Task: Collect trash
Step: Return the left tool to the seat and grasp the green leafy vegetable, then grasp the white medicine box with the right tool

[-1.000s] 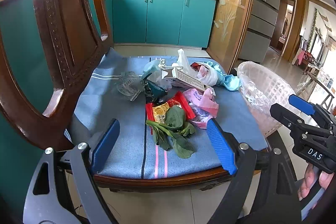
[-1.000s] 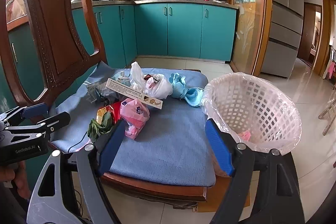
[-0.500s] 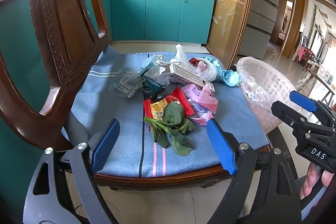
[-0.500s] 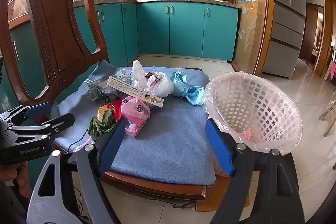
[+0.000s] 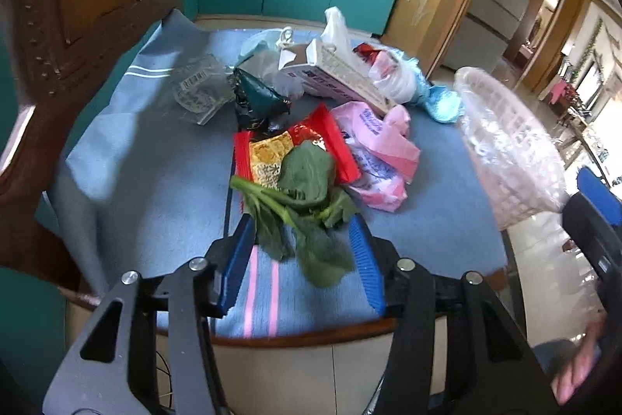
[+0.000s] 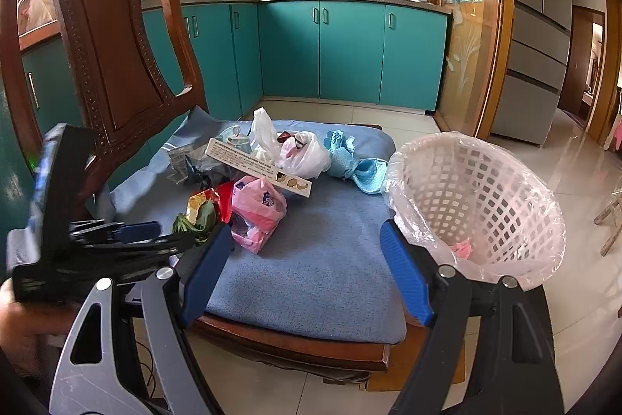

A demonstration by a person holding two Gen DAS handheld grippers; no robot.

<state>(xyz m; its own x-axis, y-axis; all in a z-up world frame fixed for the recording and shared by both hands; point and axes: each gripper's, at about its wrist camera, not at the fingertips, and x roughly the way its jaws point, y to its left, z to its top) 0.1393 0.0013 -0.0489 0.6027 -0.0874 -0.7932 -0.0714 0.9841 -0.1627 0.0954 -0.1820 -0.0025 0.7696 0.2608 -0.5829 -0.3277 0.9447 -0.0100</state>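
Left hand-held gripper [image 5: 301, 232] closing around green leaves [image 5: 299, 197] — pads not yet pressing.

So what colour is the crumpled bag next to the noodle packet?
Pink crumpled plastic bag, clearest in the left wrist view.

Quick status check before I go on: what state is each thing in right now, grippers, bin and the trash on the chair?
Left gripper: closing around the green leaves, pads not yet pressing.
Right gripper: open, empty, over the cushion.
Green leaves: lying on the cushion, partly on the red wrapper.
Red wrapper: flat, under the leaves.
Pink bag: crumpled on the cushion.
White bag: crumpled, something inside.
Bin: lined, nearly empty.
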